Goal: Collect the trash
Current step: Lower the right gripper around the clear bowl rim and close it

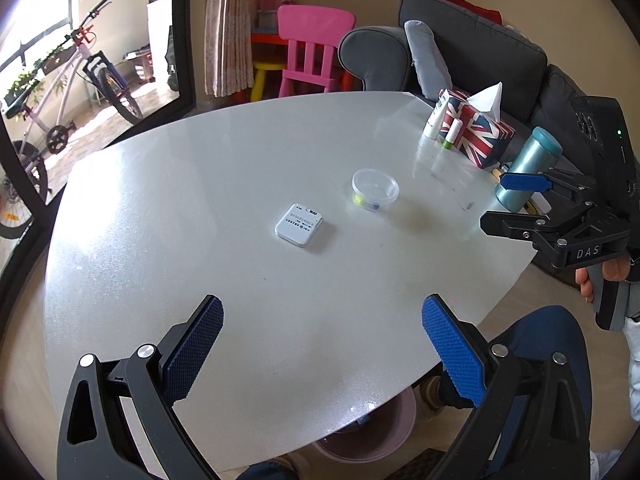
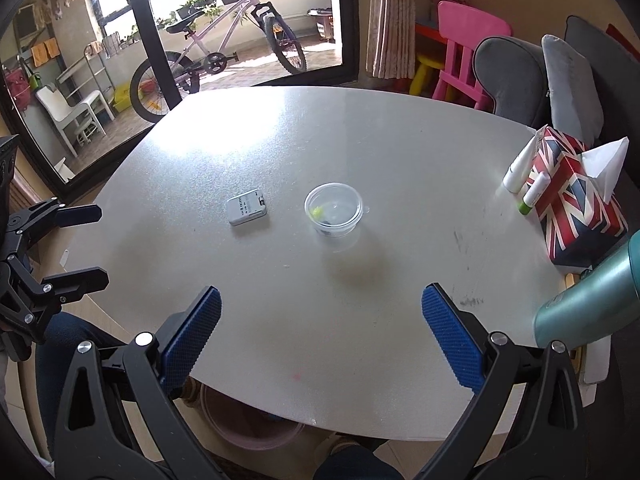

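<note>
Blue ribbed pads frame our near view: we see the left gripper [image 1: 322, 350] spread wide with nothing between its fingers, and the right gripper [image 2: 320, 344] just as wide and equally bare; both hover over the near edge of the pale grey table [image 2: 360, 140]; below that edge sits a pinkish bin [image 2: 248, 428] on the floor. Mid-table lies a small white packet [image 1: 299, 225], and just beside it a clear lidded tub [image 2: 334, 210] with yellow-green and dark scraps inside; farther right stand a teal flask [image 1: 528, 168], a Union Jack tissue box [image 2: 576, 204] and two small tubes [image 2: 524, 176].
</note>
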`<state>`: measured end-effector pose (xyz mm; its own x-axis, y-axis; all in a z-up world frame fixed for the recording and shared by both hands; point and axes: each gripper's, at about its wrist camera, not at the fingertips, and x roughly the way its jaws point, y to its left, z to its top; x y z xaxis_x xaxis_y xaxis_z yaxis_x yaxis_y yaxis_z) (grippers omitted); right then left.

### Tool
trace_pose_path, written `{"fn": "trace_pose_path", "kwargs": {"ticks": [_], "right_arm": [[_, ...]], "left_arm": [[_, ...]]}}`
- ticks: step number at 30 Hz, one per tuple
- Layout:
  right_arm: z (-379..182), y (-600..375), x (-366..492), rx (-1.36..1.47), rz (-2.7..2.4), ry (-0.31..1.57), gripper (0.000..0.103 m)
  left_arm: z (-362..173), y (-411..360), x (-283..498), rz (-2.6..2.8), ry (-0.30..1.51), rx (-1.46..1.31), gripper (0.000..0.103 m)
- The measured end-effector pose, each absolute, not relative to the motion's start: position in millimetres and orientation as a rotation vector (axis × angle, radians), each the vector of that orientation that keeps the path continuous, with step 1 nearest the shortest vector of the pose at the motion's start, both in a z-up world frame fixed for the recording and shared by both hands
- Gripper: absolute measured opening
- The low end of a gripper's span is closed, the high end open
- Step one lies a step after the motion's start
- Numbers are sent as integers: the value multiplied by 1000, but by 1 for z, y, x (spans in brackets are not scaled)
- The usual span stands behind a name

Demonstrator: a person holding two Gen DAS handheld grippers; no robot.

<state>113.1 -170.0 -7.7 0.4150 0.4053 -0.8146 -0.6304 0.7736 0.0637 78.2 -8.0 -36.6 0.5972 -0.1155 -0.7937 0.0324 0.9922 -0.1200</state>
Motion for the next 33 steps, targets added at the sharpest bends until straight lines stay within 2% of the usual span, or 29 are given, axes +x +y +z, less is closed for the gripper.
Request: {"fn": "trace_pose_path", "kwargs": {"ticks": [33], "right_arm": [[-78,-81,229,-393,622,1139,99]], "left_arm": [[-66,13,129,-77,1007,-123,96]]}}
